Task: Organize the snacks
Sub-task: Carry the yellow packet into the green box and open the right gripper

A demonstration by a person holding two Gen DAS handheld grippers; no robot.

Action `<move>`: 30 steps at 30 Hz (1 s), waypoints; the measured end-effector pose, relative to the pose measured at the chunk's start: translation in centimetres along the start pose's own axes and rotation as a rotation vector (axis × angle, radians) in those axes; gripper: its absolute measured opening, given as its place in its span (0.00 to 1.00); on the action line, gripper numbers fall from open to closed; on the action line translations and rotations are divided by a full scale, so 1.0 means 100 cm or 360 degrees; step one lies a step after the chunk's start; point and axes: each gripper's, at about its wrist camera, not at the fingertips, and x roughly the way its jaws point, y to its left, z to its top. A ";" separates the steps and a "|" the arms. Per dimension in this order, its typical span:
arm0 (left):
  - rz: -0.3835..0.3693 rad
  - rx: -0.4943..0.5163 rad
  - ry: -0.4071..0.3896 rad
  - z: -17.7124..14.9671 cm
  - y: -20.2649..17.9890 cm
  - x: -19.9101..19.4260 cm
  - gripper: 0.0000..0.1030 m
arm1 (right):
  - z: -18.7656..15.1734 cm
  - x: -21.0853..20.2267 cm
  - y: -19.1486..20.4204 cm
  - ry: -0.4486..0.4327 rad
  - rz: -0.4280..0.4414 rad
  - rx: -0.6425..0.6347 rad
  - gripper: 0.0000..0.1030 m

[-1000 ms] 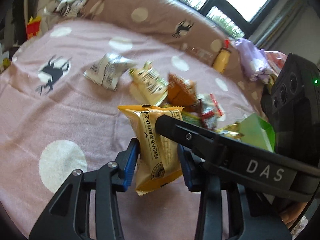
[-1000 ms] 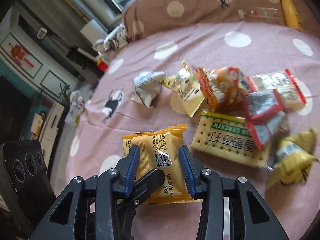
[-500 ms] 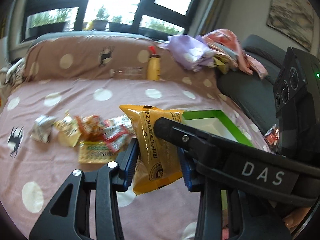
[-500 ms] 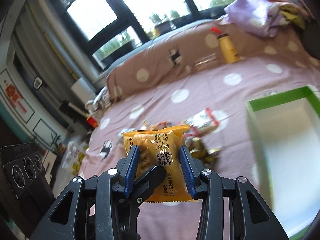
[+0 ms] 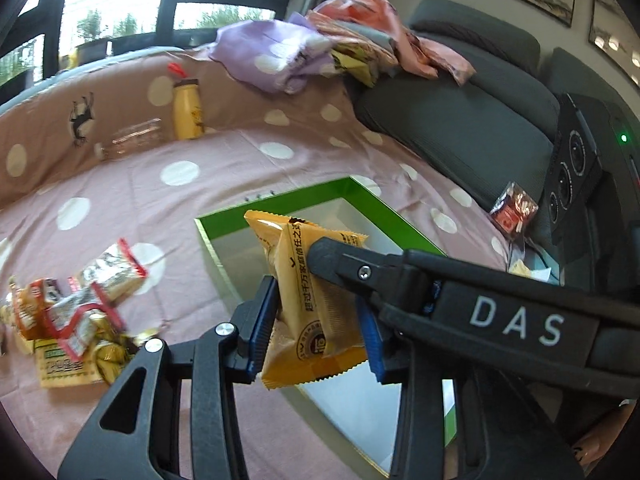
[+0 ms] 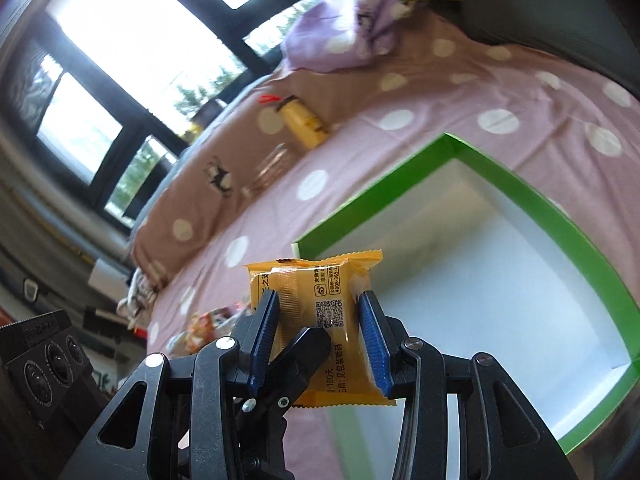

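- Left wrist view: a pink polka-dot blanket (image 5: 120,208) covers the bed, with a grey sofa (image 5: 460,120) behind it and a yellow bottle (image 5: 187,110) standing against the raised edge.
- Your left gripper (image 5: 316,324) pinches the yellow snack packet (image 5: 310,304) between its blue pads; the packet stands upright, long axis pointing away from you, above the near left corner of the green box (image 5: 372,204).
- Your right gripper's finger crosses in from the right and presses the packet's front.
- A pile of snacks (image 5: 76,316) lies on the blanket to the left, apart from the box.
- Right wrist view: your right gripper (image 6: 318,336) clamps the same yellow snack packet (image 6: 320,320) by its sides, upright, beside the green box (image 6: 560,216), whose white floor (image 6: 460,280) shows.
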 end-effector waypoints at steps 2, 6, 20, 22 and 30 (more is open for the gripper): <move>-0.0044 0.0005 0.0049 0.001 -0.005 0.013 0.38 | 0.003 0.001 -0.015 0.0012 -0.0057 0.0051 0.43; -0.0089 -0.0003 0.0108 0.000 -0.011 0.029 0.38 | 0.005 0.002 -0.030 0.0029 -0.0113 0.0112 0.43; 0.0058 -0.0014 0.0035 -0.010 -0.003 0.002 0.69 | 0.004 0.004 -0.022 0.0005 -0.0240 0.0059 0.67; 0.0130 -0.0035 0.0015 -0.014 0.007 -0.009 0.76 | 0.003 0.003 -0.013 -0.0008 -0.0222 0.0022 0.69; 0.0561 -0.0162 0.0000 -0.038 0.060 -0.056 0.90 | -0.011 0.012 0.041 0.0014 -0.0057 -0.0237 0.79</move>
